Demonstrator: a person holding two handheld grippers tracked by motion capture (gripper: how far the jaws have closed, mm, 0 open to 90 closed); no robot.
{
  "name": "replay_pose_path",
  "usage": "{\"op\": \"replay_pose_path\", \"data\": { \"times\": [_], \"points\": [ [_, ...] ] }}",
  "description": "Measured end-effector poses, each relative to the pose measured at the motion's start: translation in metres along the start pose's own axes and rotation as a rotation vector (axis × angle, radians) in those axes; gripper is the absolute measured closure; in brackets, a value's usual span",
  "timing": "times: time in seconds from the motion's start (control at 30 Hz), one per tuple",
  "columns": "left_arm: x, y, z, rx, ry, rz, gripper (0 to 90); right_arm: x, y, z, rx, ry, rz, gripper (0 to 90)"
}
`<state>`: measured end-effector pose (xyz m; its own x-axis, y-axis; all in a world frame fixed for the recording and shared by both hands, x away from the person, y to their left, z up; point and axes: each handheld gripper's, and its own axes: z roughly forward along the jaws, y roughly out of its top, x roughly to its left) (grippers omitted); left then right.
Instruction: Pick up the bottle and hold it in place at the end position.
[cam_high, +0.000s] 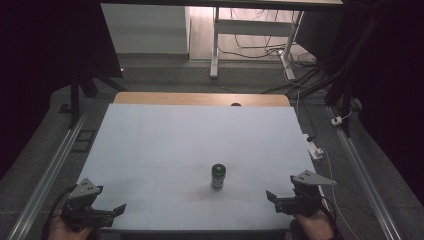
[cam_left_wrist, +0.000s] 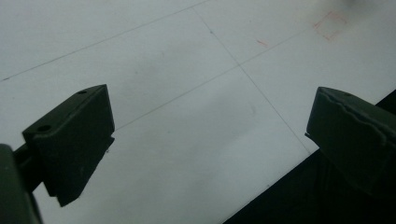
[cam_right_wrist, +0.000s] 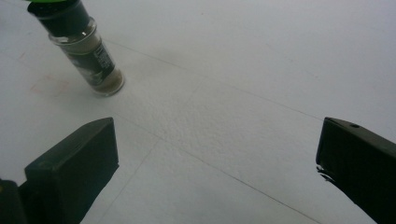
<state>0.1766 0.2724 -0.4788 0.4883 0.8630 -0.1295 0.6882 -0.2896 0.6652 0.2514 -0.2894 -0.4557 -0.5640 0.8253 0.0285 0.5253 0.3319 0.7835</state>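
**Both grippers spread and empty; spice jar upright at near-centre of table**

A white table top (cam_high: 165, 145) is seen in the high view, marked with faint grid lines; a strip of wood edge (cam_high: 200, 98) is visible along its far side. A small spice jar (cam_high: 218, 176) is stood upright on the near half of the table, roughly midway between left and right. A dark cap, a clear glass body, a dark label and pale contents are noted; in the right gripper view the jar (cam_right_wrist: 86, 53) is seen at the upper left, with a green rim at the very top of its cap. Faint red marks (cam_high: 200, 196) are recorded on the surface just beside the jar's base.

The left gripper (cam_high: 107, 214) is held over the near left corner of the table. In the left gripper view (cam_left_wrist: 210, 135) the jaws are set wide apart with only bare table between them; nothing is gripped. A red outlined square (cam_left_wrist: 330, 25) is noted on the table at the upper right of that view.

The right gripper (cam_high: 278, 199) is held at the near right edge, pointed towards the jar and well apart from it. In the right gripper view (cam_right_wrist: 217, 158) the jaws are likewise spread wide, and nothing is held.
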Motion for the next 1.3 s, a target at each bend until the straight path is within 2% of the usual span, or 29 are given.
{"op": "replay_pose_path", "data": {
  "times": [0.27, 0.37, 0.57, 0.83, 1.3],
  "points": [
    [0.002, 0.001, 0.000, -0.005, -0.013, -0.007, 2.0, -0.006, 0.000, 0.000, -0.007, 0.039, 0.039, 0.0],
    [0.003, 0.000, -0.001, -0.011, -0.019, -0.017, 1.7, -0.008, 0.000, 0.001, 0.000, 0.080, 0.050, 0.0],
    [0.004, -0.002, -0.002, -0.018, -0.022, -0.023, 1.0, -0.004, 0.002, 0.003, 0.030, 0.073, 0.024, 0.0],
    [0.003, -0.001, -0.001, -0.007, -0.017, -0.021, 0.1, -0.002, 0.002, 0.003, 0.031, 0.042, 0.016, 0.0],
    [0.004, -0.001, -0.001, -0.004, -0.018, -0.024, 0.0, 0.005, 0.008, 0.005, 0.007, 0.110, 0.004, 0.0]
  ]
}}
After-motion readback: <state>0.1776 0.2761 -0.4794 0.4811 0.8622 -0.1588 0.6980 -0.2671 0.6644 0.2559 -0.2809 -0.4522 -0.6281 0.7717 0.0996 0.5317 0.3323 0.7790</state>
